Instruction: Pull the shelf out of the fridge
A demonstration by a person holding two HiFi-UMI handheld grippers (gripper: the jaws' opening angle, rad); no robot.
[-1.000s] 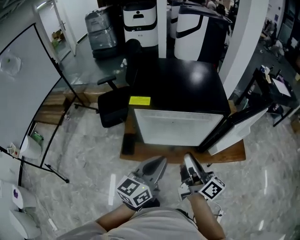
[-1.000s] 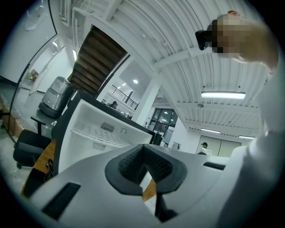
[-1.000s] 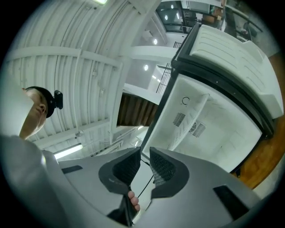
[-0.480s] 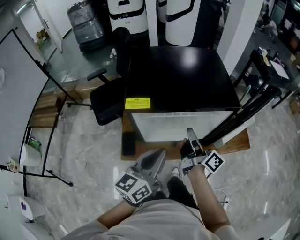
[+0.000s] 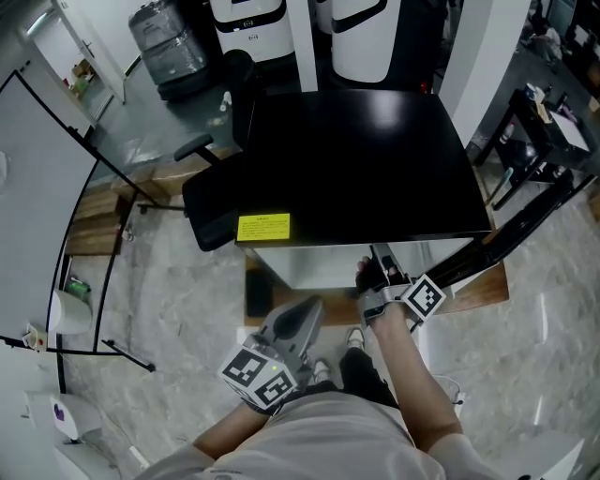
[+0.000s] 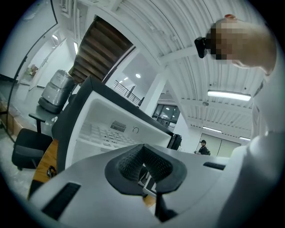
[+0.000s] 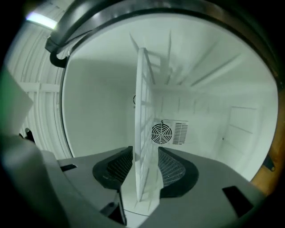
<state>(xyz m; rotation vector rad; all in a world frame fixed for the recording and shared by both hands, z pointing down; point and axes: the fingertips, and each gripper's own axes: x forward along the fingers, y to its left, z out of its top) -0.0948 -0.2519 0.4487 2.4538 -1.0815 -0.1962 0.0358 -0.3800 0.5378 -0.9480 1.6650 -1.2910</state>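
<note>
A small fridge with a black top stands open, its white inside facing me. My right gripper reaches into the fridge mouth. In the right gripper view the white wire shelf runs edge-on between the two pads of the right gripper. The jaws are opening, and a gap shows on each side of the shelf. A round fan grille sits on the back wall. My left gripper hangs low in front of the fridge, shut and empty, with the left gripper pointing up at the fridge.
The fridge door swings out to the right. A black office chair stands against the fridge's left side. The fridge rests on a wooden board. A whiteboard stand is at the left, and white machines stand behind.
My right gripper has moved forward from in front of the fridge into its opening. My head has come closer over the fridge. The left gripper has barely moved.
</note>
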